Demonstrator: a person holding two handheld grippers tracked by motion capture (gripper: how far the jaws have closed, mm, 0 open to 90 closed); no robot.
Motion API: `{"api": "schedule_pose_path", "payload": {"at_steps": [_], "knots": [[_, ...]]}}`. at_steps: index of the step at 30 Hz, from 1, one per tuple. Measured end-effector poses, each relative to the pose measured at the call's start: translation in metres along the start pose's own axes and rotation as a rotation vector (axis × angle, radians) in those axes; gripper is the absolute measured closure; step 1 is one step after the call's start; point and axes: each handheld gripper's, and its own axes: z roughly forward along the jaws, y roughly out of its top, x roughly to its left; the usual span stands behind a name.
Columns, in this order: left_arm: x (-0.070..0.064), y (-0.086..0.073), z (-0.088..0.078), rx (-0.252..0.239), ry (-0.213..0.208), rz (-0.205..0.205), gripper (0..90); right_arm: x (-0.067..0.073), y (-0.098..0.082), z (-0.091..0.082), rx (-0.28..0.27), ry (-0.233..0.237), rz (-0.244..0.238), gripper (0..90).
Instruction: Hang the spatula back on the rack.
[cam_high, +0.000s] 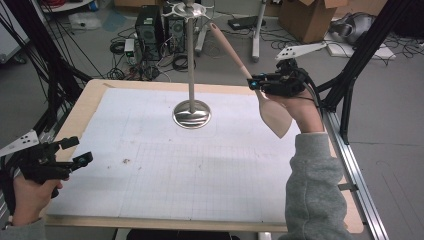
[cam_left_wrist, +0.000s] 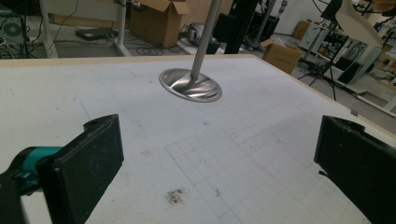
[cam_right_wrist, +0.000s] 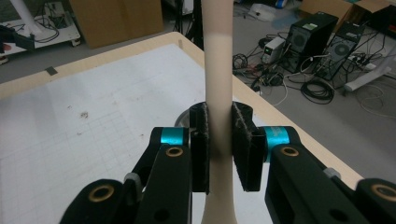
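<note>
The right gripper (cam_high: 256, 83) pinched the beige silicone spatula (cam_high: 274, 115) beside the tall steel stand (cam_high: 191, 112); the left gripper (cam_high: 75, 151) had its jaws spread.

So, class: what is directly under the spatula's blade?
Under the spatula, held in the air by the right gripper, the high view shows the person's hand and the white mat. The blade hides the part behind it.

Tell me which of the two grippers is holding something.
The right gripper, raised over the table's far right side, is clamped on the beige spatula. The left gripper, near the table's left edge, is open.
</note>
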Motion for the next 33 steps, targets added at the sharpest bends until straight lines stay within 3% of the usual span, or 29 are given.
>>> {"api": "schedule_pose_path", "payload": {"at_steps": [21, 33], "knots": [[0.008, -0.005, -0.001, 0.01, 0.004, -0.015, 1.8, -0.018, 0.012, 0.006, -0.026, 0.017, 0.027, 78.9], [0.009, -0.007, -0.005, 0.011, 0.021, -0.018, 1.8, -0.022, 0.012, 0.012, -0.024, 0.054, 0.041, 78.9]]}}
